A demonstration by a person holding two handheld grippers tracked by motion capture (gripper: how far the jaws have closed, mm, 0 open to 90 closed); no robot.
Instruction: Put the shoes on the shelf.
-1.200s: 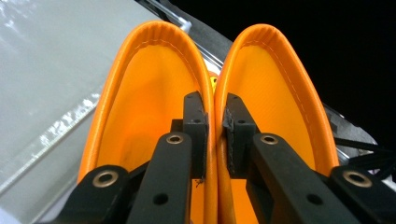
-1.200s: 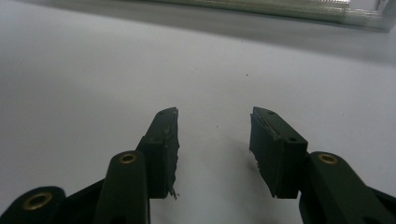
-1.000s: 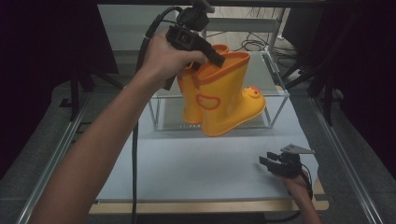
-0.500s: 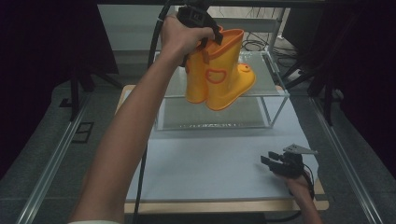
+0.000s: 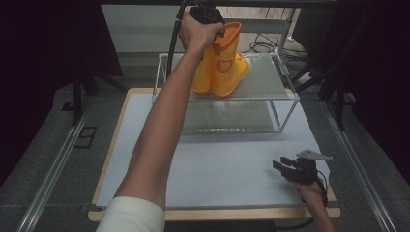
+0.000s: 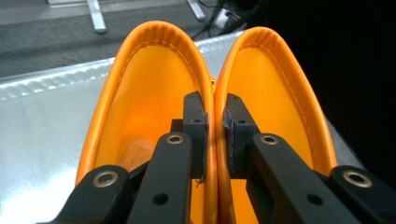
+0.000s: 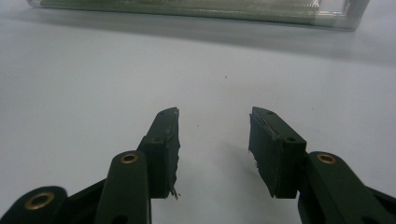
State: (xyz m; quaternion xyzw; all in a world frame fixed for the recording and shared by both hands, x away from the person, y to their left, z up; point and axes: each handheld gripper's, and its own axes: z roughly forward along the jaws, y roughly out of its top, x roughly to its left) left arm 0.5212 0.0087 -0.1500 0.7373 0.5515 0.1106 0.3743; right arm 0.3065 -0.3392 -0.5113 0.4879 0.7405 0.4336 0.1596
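Material: orange rubber boots [image 5: 220,65], a pair, soft-walled and smooth; judged light but bulky.
Location: soles on or just above the top shelf of the wire rack [image 5: 290,96] at the far side of the table [image 5: 217,159]; contact cannot be confirmed.
Grip point: adjoining top rims [image 6: 214,100], one pad inside each shaft.
Left gripper [image 6: 215,116]: pinching both rims together.
Right gripper [image 7: 214,140]: spread, empty, low over the table.
Handling: walls likely flex under squeeze; the pair may swing or slip if tilted.
Caution: seat both soles flat before release.
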